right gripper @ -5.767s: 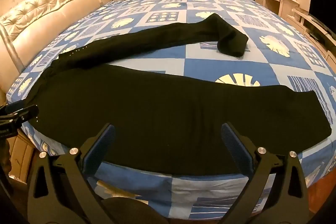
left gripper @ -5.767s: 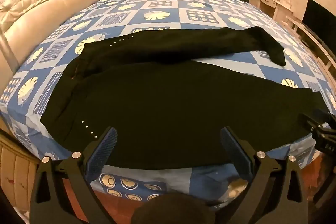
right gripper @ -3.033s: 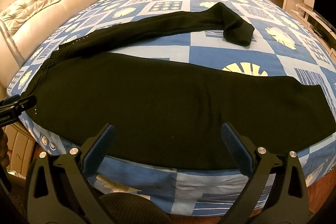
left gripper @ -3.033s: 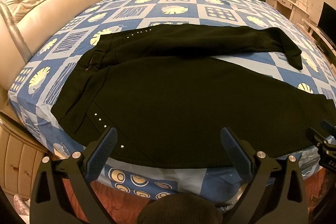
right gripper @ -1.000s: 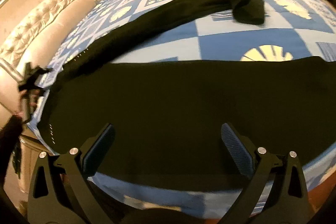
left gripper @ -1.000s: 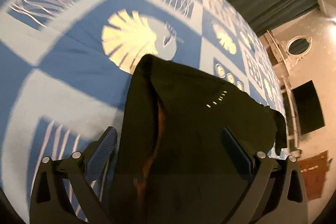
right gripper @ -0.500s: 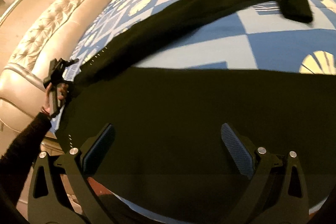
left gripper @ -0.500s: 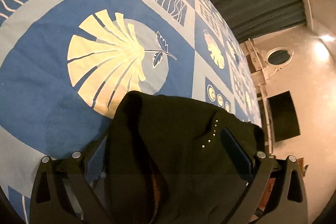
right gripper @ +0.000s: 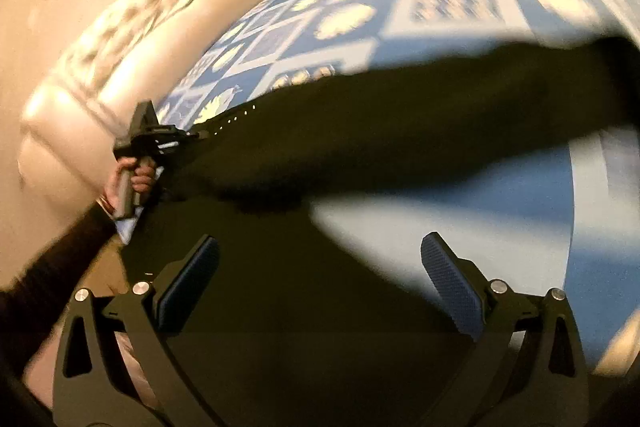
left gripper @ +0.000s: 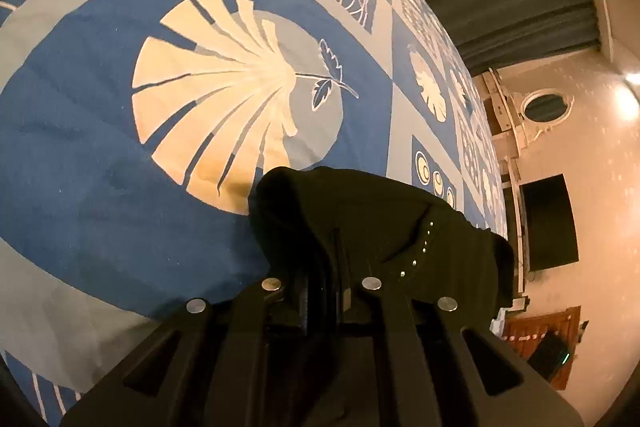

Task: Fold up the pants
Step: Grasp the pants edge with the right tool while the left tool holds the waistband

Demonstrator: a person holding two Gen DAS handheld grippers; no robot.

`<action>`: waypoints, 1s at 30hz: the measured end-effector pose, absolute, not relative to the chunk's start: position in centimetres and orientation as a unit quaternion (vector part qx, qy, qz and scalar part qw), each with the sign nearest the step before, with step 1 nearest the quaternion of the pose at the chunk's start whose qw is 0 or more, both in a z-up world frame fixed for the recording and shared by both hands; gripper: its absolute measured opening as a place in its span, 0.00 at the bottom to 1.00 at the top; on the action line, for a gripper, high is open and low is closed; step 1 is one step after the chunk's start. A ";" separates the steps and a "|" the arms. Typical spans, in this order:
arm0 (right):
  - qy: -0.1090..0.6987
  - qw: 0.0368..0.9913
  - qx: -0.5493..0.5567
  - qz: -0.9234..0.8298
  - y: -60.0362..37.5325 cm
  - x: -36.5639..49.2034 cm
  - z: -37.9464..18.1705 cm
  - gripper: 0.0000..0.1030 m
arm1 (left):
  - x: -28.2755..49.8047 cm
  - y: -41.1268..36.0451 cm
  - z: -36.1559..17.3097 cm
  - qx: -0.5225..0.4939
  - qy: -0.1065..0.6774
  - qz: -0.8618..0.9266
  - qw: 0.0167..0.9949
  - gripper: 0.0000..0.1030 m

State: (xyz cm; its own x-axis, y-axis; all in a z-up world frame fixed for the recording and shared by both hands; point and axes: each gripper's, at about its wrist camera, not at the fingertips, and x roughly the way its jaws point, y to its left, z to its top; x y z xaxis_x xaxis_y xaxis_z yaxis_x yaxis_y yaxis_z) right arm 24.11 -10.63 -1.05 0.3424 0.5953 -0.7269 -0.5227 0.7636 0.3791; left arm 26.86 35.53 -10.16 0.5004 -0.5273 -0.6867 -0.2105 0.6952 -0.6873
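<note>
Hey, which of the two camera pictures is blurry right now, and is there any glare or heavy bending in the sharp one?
Right wrist view: smeared by motion, bed cover and headboard streaked, though the right tool stays crisp. Left wrist view: sharp, with the left tool shut on the pants; a lamp glares at the right edge; fisheye bending curves the cover's squares.

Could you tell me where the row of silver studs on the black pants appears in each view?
Left wrist: the studs sit centre-right, just beyond the shut left tongs.
Right wrist: the studs sit left of centre, beside those tongs.
Shared landmark: the blue bedspread.
</note>
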 end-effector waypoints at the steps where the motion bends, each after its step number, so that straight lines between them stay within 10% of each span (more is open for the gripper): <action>1: 0.458 0.820 0.017 0.342 -10.2 25.9 -0.8 0.98 | 26.8 35.5 -10.1 -0.374 0.488 -0.103 0.782 0.08; 16: 0.559 0.736 -0.229 0.305 -5.8 44.6 -7.6 0.95 | 26.5 36.3 -11.2 -0.402 0.463 -0.129 0.779 0.08; 18: 0.556 0.739 -0.211 0.317 -6.0 44.2 -7.2 0.72 | 26.6 36.5 -11.2 -0.406 0.464 -0.124 0.778 0.09; 20: 0.552 0.743 -0.191 0.328 -6.4 43.7 -6.3 0.19 | 26.9 36.5 -11.1 -0.408 0.464 -0.118 0.777 0.09; 30: 0.396 0.846 -0.203 0.292 -9.0 33.5 0.5 0.09 | 25.2 35.2 -6.6 -0.375 0.391 -0.137 0.829 0.08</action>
